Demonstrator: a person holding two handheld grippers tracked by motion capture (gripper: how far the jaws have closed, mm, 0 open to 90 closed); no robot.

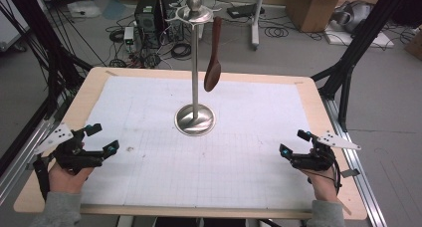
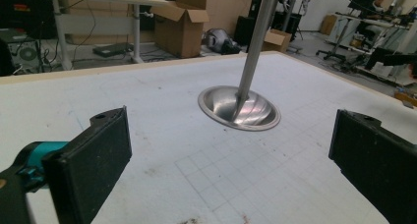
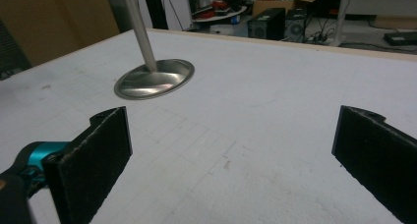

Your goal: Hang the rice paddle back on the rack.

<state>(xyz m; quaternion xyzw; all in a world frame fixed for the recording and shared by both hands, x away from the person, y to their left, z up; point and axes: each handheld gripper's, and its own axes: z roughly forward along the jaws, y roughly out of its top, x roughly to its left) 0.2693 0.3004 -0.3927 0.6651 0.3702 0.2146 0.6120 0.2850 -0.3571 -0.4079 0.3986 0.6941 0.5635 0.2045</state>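
A metal stand (image 1: 195, 62) with a round base (image 1: 195, 120) rises from the middle of the white mat (image 1: 149, 102). A brown wooden spoon (image 1: 214, 55) hangs from a hook at the stand's top, bowl downward. My left gripper (image 1: 102, 139) rests at the mat's left edge, open, with nothing between its jaws. My right gripper (image 1: 294, 142) rests at the right edge, open and empty too. In the left gripper view the stand's base (image 2: 239, 107) lies ahead between the wide-apart pads (image 2: 93, 160). The right gripper view has the base (image 3: 154, 78) ahead to the left.
The wooden table (image 1: 318, 112) carries the gridded mat. Black frame legs (image 1: 356, 48) stand at both sides. Behind the table, on the floor, are computer towers (image 1: 149, 18), cables and cardboard boxes (image 1: 311, 5).
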